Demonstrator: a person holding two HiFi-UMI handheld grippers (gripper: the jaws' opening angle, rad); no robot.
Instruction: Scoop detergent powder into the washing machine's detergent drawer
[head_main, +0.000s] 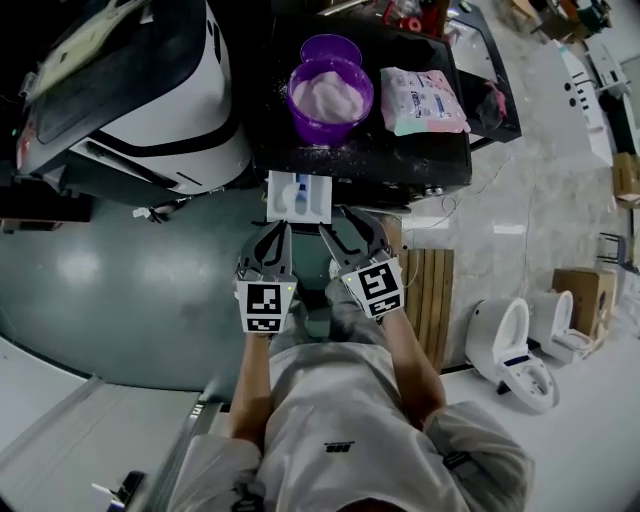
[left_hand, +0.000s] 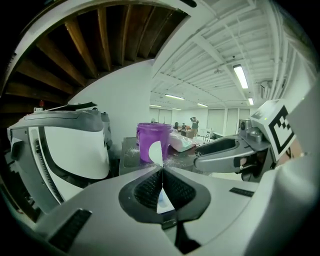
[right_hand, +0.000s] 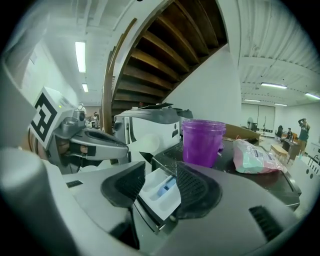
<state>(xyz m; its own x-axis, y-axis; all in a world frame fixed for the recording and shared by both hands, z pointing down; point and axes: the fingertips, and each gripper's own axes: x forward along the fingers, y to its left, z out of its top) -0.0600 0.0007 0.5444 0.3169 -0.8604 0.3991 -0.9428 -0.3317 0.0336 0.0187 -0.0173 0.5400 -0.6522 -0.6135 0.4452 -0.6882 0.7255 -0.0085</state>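
The washer's black top (head_main: 400, 160) carries a purple bowl (head_main: 330, 95) full of white powder, a purple cup (head_main: 330, 46) behind it and a pink bag (head_main: 422, 100). The white detergent drawer (head_main: 299, 197) stands pulled out below the top's front edge. My left gripper (head_main: 281, 227) is shut on a white scoop (right_hand: 149, 142), whose bowl sticks up past the fingertips (left_hand: 156, 152) beside the drawer. My right gripper (head_main: 350, 228) is open, and in the right gripper view the drawer (right_hand: 160, 192) lies between its jaws.
A second white and black machine (head_main: 150, 100) stands at the left. To the right are a wooden slat panel (head_main: 428, 290), white toilets (head_main: 510, 350) and a cardboard box (head_main: 585, 295). The person's torso fills the bottom of the head view.
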